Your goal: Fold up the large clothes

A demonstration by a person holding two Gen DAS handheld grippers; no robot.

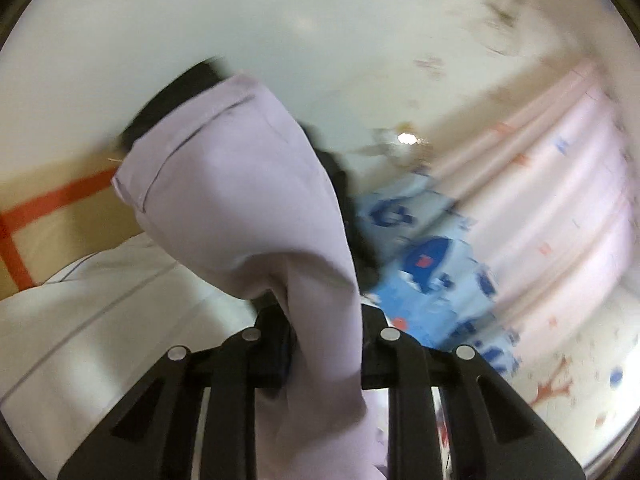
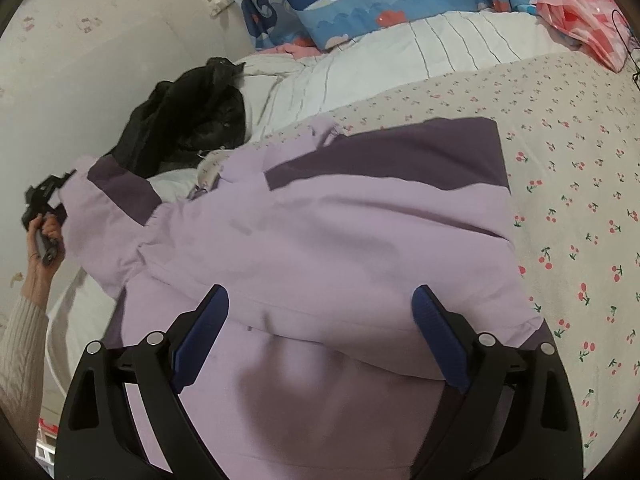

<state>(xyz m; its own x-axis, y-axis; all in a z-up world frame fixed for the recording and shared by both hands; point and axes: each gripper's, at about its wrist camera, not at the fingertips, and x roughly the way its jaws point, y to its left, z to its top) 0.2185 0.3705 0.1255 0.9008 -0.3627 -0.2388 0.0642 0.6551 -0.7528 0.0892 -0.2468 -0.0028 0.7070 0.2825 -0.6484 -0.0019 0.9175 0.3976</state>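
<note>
The left gripper (image 1: 320, 320) pinches a smooth lilac jacket (image 2: 340, 240) sleeve, which rises ahead of its fingers, apparently cuffed. The right gripper (image 2: 320, 332) stands wide, the jacket's dark-purple-panelled body spread between and beyond its ribbed blue pads (image 2: 202, 340) on the cherry-print sheet (image 2: 580, 200).

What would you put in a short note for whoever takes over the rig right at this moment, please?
Left gripper: shut on the sleeve of the lilac jacket, lifted off to the left side of the bed.
Right gripper: open, empty, over the jacket's near part.
Jacket: spread on the cherry-print sheet, dark purple panel at its far end; a black garment lies beyond it near the wall.
Done: jacket laid out, one sleeve picked up.
Left: probably bring the sleeve across the body, then the other side, then fold lengthwise.
</note>
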